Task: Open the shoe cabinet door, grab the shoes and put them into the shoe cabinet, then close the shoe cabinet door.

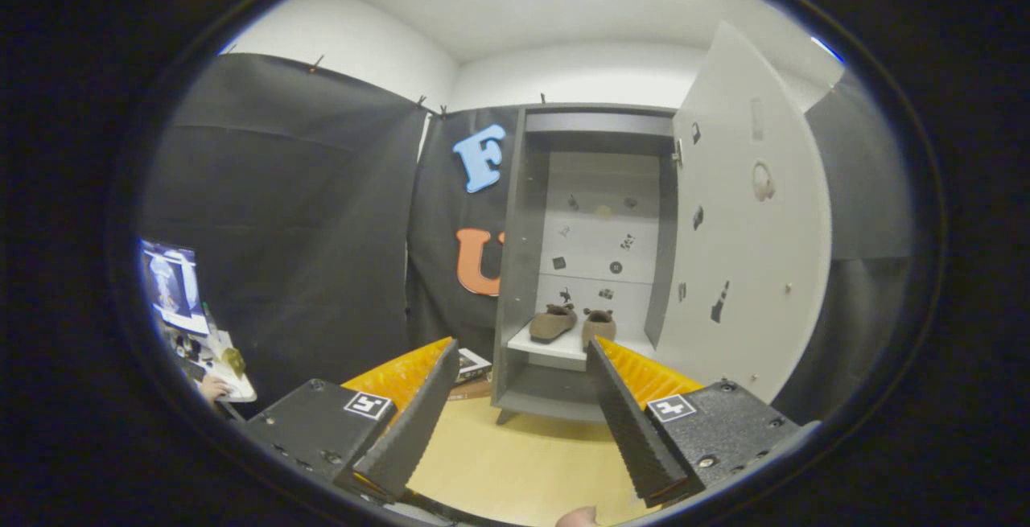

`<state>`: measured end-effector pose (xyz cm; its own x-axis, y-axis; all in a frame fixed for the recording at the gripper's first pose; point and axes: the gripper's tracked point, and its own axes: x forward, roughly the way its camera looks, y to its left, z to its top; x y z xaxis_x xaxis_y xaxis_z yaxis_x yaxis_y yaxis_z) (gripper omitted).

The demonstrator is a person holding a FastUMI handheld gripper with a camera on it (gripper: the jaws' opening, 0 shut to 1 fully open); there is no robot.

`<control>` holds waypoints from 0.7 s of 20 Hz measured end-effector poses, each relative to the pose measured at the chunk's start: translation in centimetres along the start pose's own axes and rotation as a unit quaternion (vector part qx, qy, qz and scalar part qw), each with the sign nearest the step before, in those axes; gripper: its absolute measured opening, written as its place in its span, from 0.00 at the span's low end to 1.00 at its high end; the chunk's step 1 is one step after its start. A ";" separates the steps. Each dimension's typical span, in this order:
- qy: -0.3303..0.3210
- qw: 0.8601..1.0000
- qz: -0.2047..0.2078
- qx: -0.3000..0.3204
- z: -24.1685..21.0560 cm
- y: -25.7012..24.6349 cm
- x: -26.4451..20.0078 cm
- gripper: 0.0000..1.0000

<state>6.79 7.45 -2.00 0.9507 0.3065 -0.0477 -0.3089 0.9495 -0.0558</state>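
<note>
Two shoes sit on the shelf inside the cabinet, well beyond the claw and seen thru the gap btw its fingers. Both are brown, low slip-on type w/ a soft matte look. Left shoe lies at an angle, long axis running diagonal across the shelf, one end toward the cabinet's left front, the other toward the back; which end is the toe can't tell at this size. Right shoe sits end-on to the camera, long axis running front-to-back into the cabinet, its lower part hidden behind the right finger's tip. The two are just beside each other, a small gap btw them. Cabinet is grey w/ a pale back panel carrying small dark marks; its door is swung wide open to the right of the opening, pale inner face w/ a few small marks. Claw is spread wide, fingers apart, nothing btw them, touching nothing; it hangs over the light wood floor in front of the cabinet. A small box lies on the floor by the cabinet's left foot, just past the left finger's tip. A fingertip shows below the claw.
</note>
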 end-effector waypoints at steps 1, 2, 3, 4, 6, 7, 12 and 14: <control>-0.007 1.000 0.000 -0.005 0.1 -0.3 -1.5 1.00; -0.014 1.000 0.008 -0.006 -0.1 -0.6 -3.3 1.00; -0.019 1.000 0.013 -0.001 -0.4 -1.0 -4.9 1.00; -0.025 0.999 0.017 0.010 -0.6 -1.6 -6.3 1.00; -0.035 0.999 0.016 0.026 -1.6 -4.0 -9.0 1.00; -0.035 0.999 0.005 0.041 -2.3 -5.7 -9.9 1.00; -0.026 0.997 -0.055 0.054 -4.0 -14.6 -13.2 1.00; -0.026 0.996 -0.066 0.059 -4.9 -17.3 -14.5 1.00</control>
<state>-1.78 -13.74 -5.19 0.9838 0.1790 0.0034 -0.1789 0.9820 0.0598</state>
